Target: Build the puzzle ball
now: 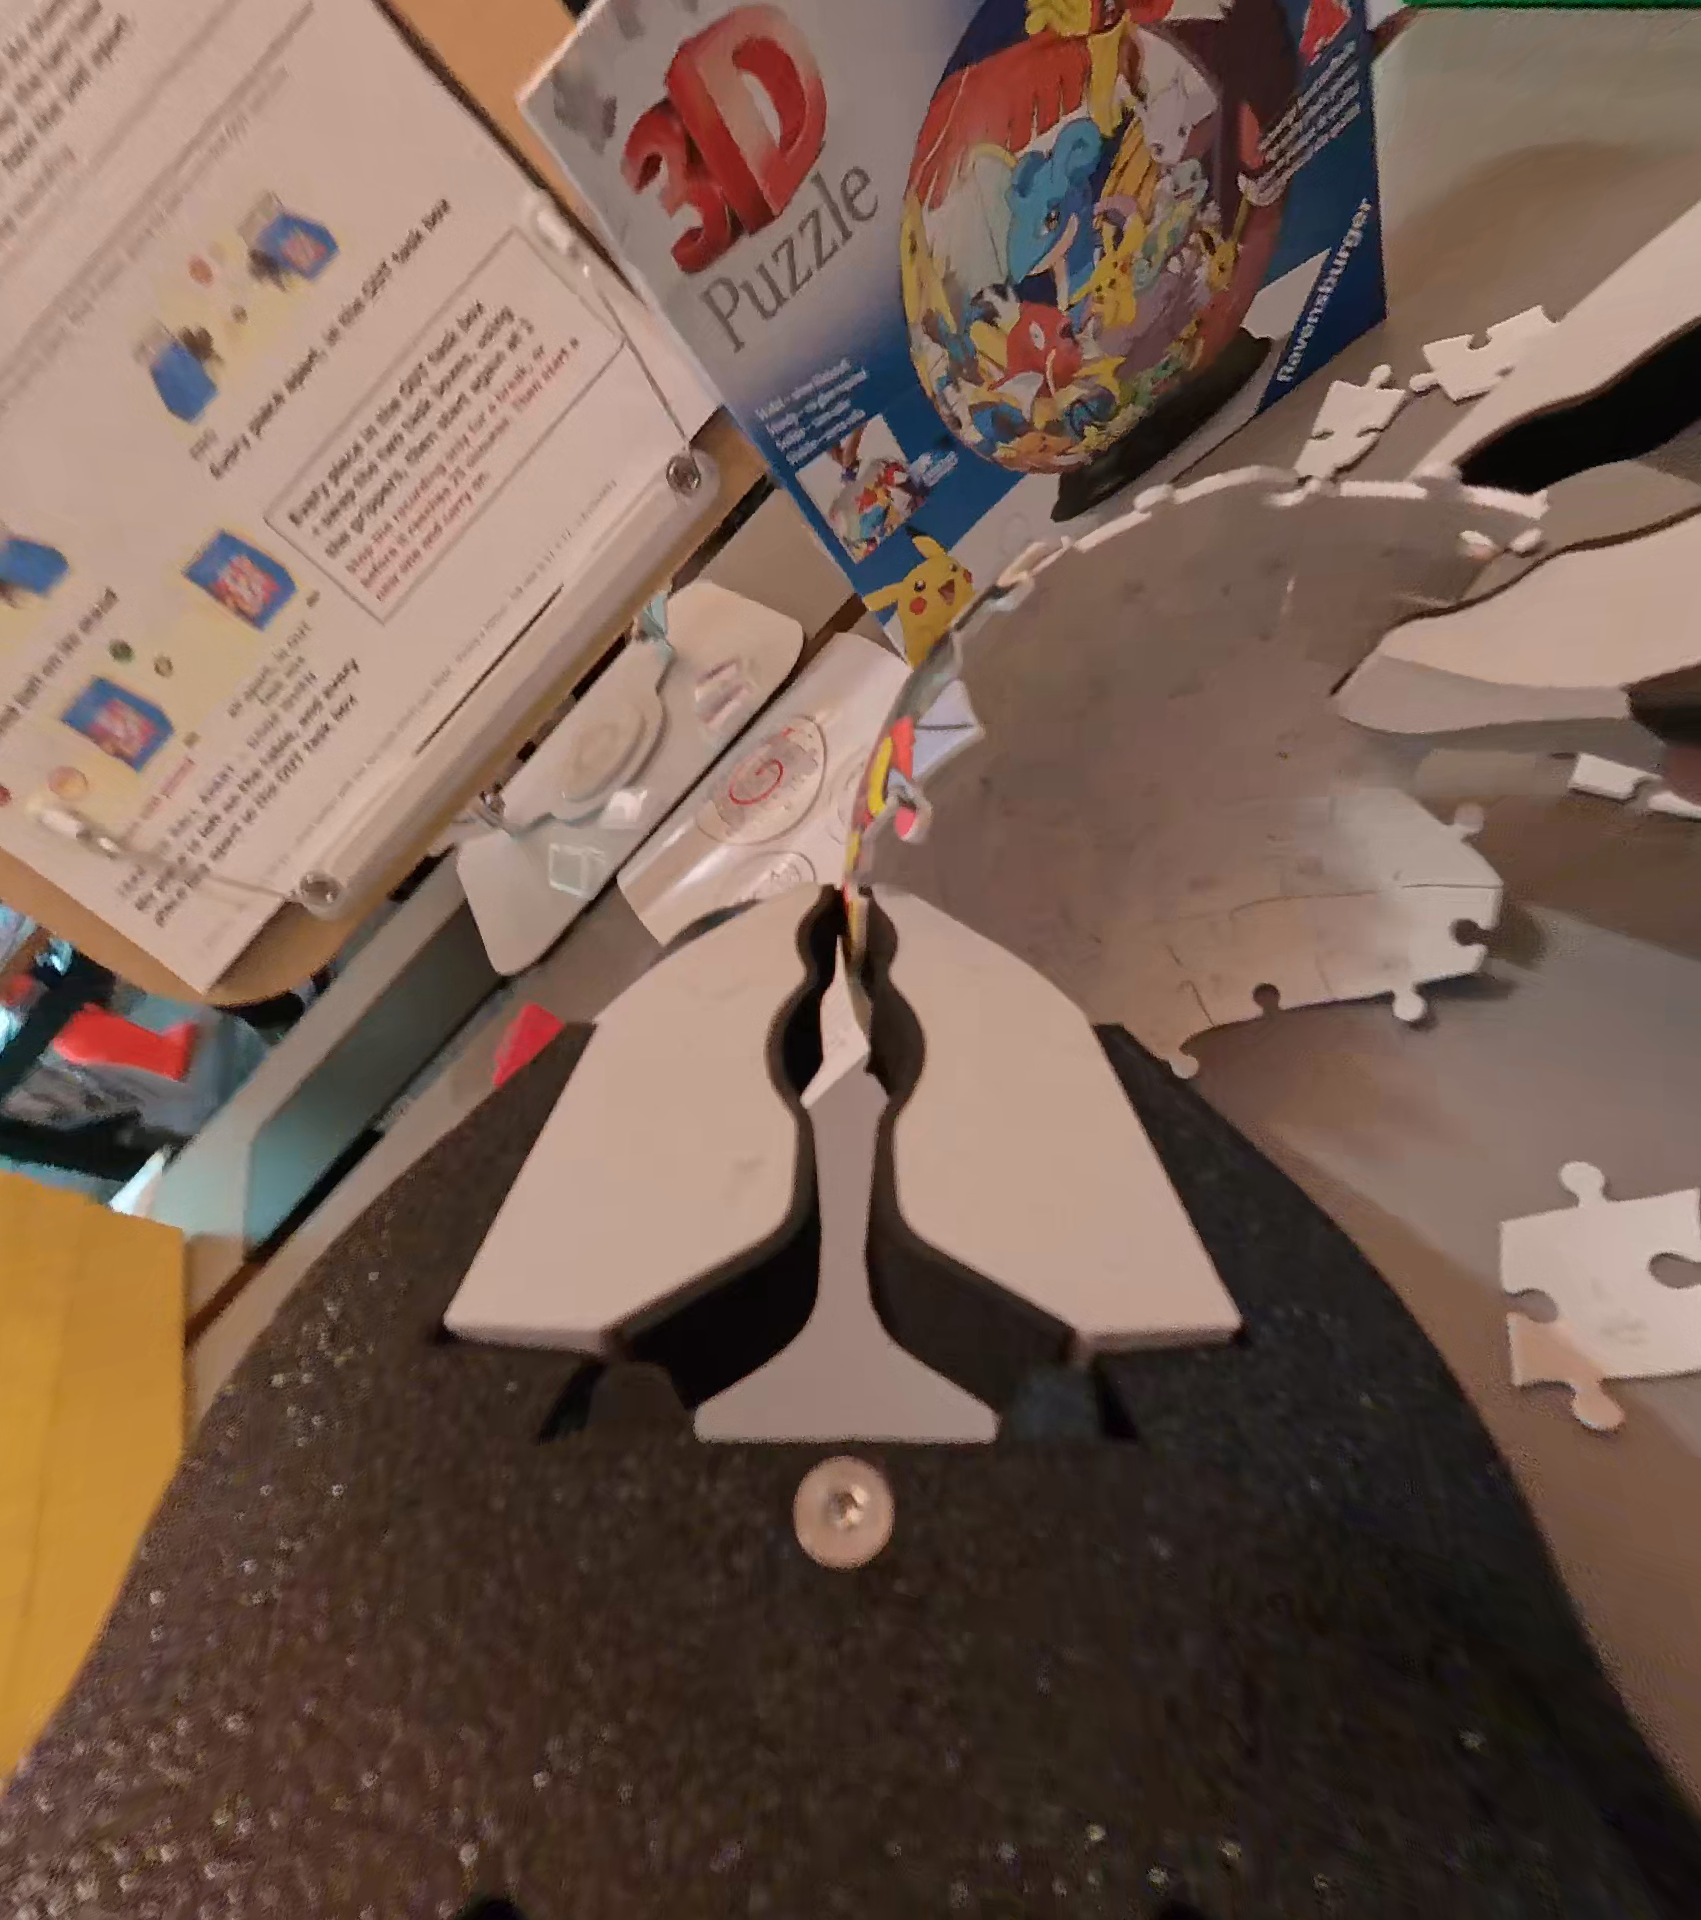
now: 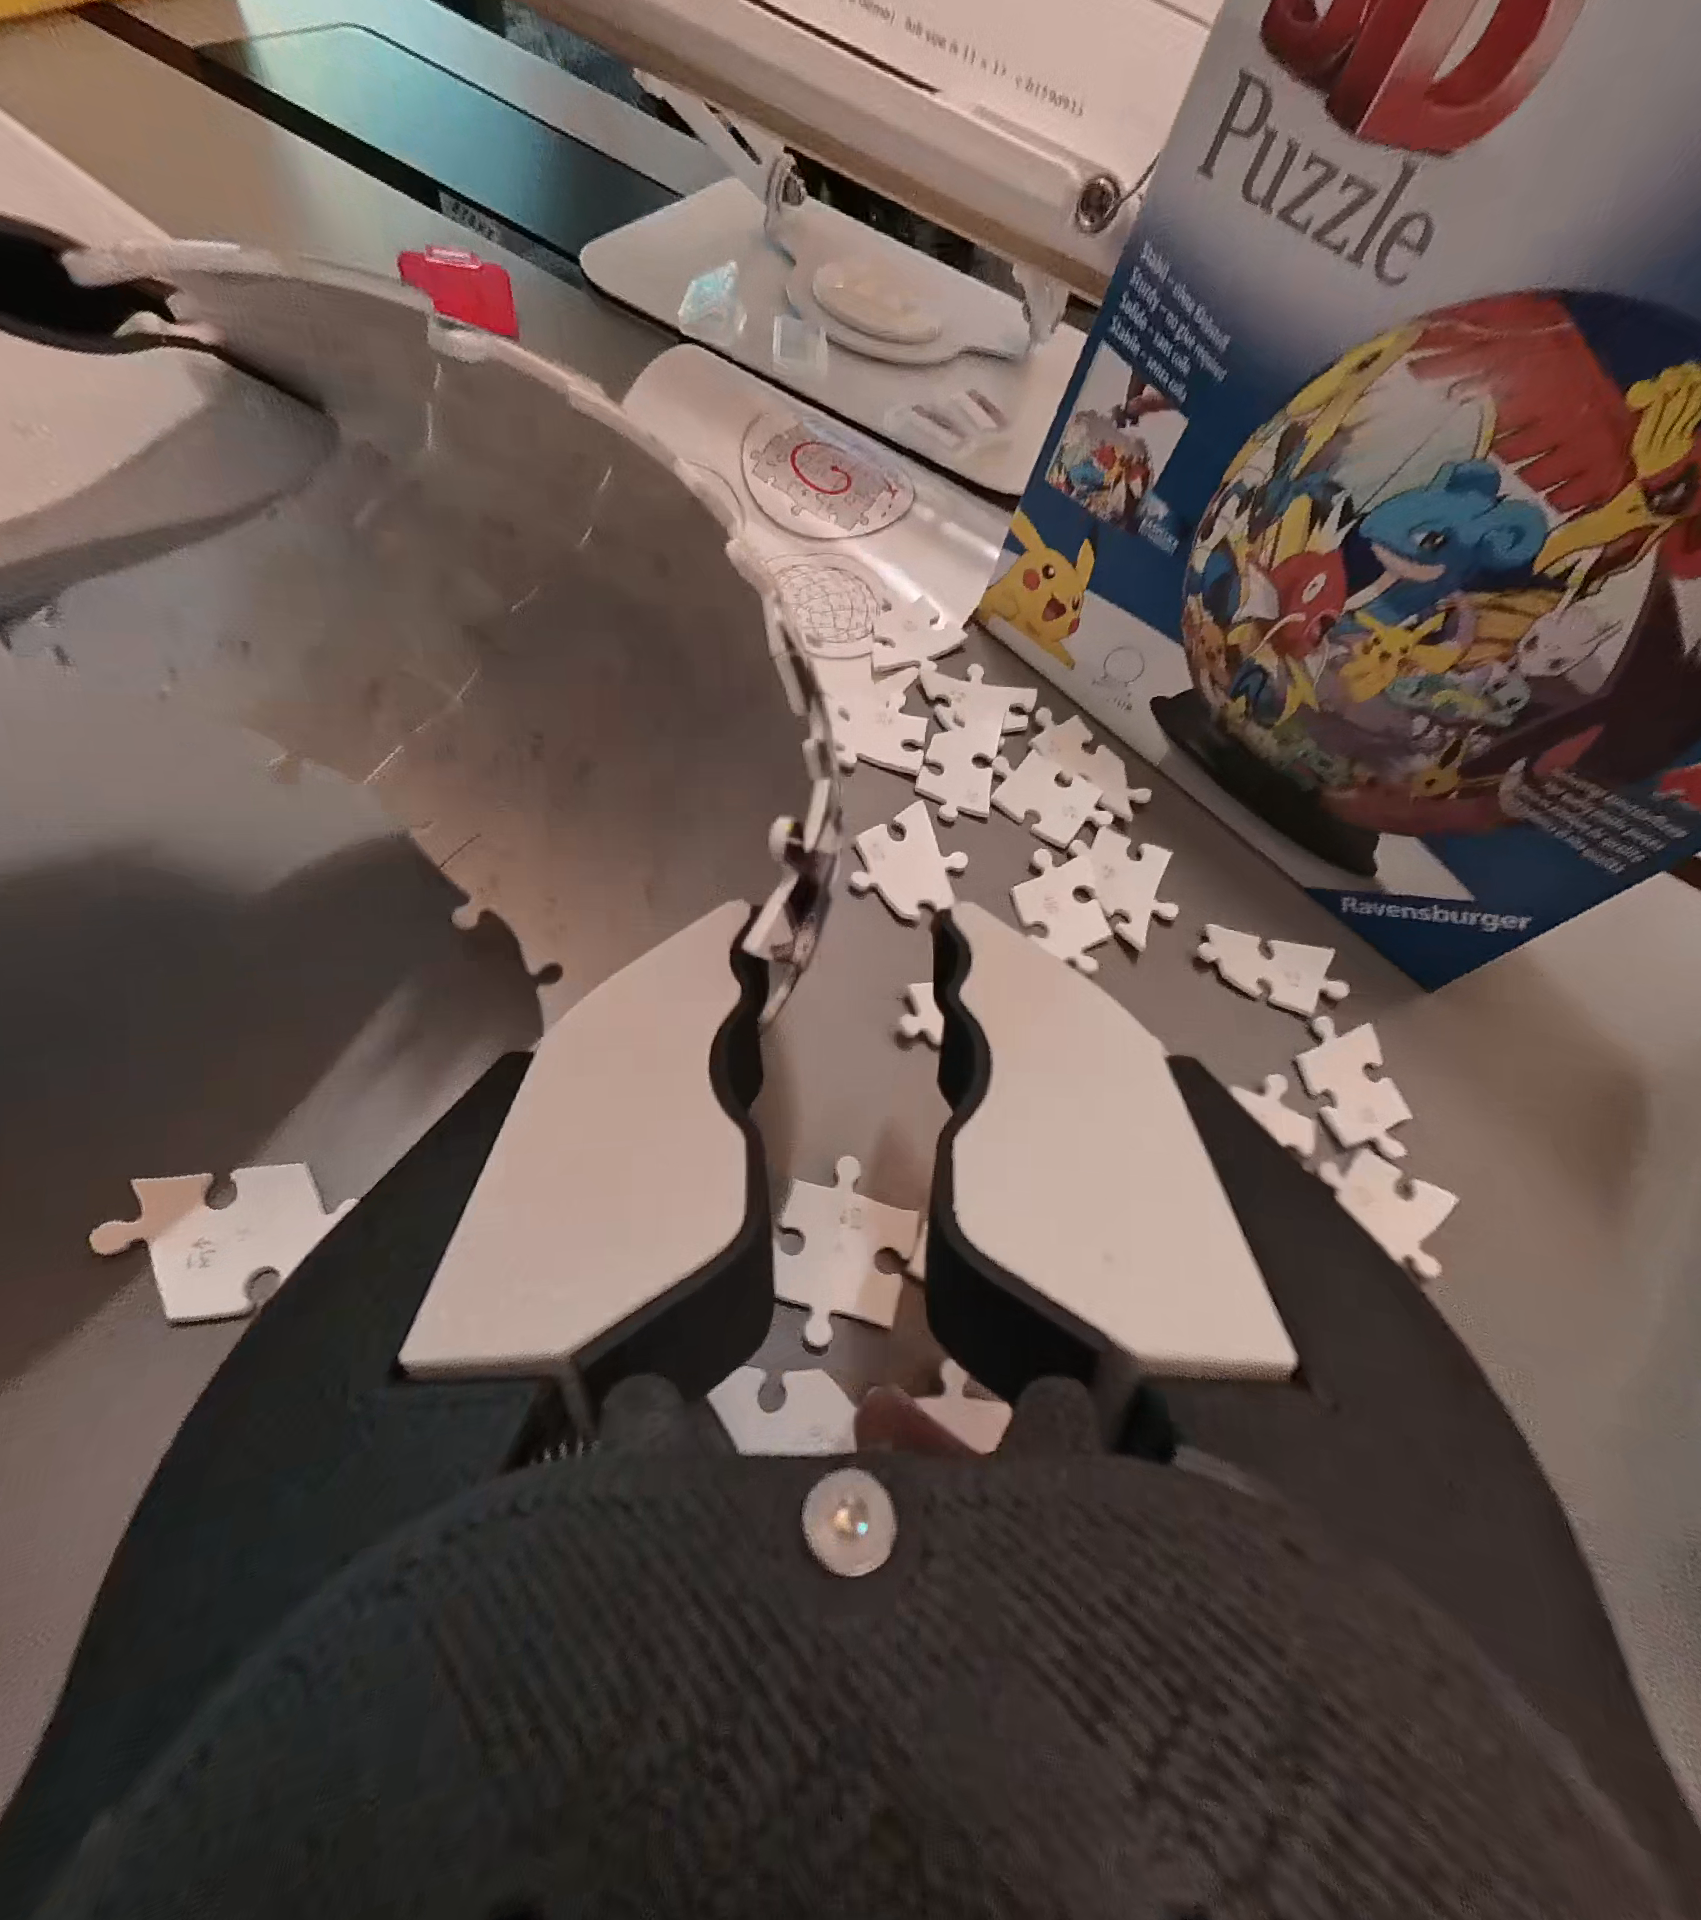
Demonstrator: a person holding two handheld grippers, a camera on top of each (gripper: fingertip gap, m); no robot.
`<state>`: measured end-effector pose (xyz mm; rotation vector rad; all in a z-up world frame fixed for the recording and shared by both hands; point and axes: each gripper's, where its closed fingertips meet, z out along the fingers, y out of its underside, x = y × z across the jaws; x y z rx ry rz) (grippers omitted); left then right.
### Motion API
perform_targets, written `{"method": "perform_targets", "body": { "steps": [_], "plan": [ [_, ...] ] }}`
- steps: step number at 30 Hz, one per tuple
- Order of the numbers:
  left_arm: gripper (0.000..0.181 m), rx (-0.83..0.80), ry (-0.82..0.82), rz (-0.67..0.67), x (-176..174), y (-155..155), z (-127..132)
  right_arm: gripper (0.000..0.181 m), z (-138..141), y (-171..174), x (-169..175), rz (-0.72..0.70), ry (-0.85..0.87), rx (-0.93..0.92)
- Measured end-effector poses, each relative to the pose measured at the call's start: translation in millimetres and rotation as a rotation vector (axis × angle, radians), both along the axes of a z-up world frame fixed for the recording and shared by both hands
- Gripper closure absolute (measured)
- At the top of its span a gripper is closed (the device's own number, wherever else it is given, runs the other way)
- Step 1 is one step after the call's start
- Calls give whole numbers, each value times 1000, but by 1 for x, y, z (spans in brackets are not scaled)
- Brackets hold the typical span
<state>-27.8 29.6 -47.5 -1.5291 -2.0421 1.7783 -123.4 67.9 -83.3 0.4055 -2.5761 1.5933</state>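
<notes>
So the left gripper (image 1: 851, 935) is clamped on the rim of the half-built puzzle ball shell (image 1: 1189, 748), held up over the table (image 1: 1345, 1122), grey inside facing the camera. Right gripper (image 2: 841, 935) has its jaws apart around the opposite rim. Loose pieces (image 2: 1012, 790) lie white side up beside the puzzle box (image 2: 1448, 582), which stands closed. Motion blur hides the shell's seams.
</notes>
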Motion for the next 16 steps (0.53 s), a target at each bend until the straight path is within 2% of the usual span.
{"method": "perform_targets", "body": {
  "steps": [5, 12, 16],
  "plan": [
    [179, -88, -62, -106, -6, 1, 5, 155, -6, 0, 12, 46, -31, 20],
    [179, -212, -187, -223, -16, 2, 14, 132, -6, 5, 18, 23, -17, 24],
    [179, -301, -238, -269, -22, 7, 17, 133, 6, 6, 16, 16, -5, -27]
  ]
}}
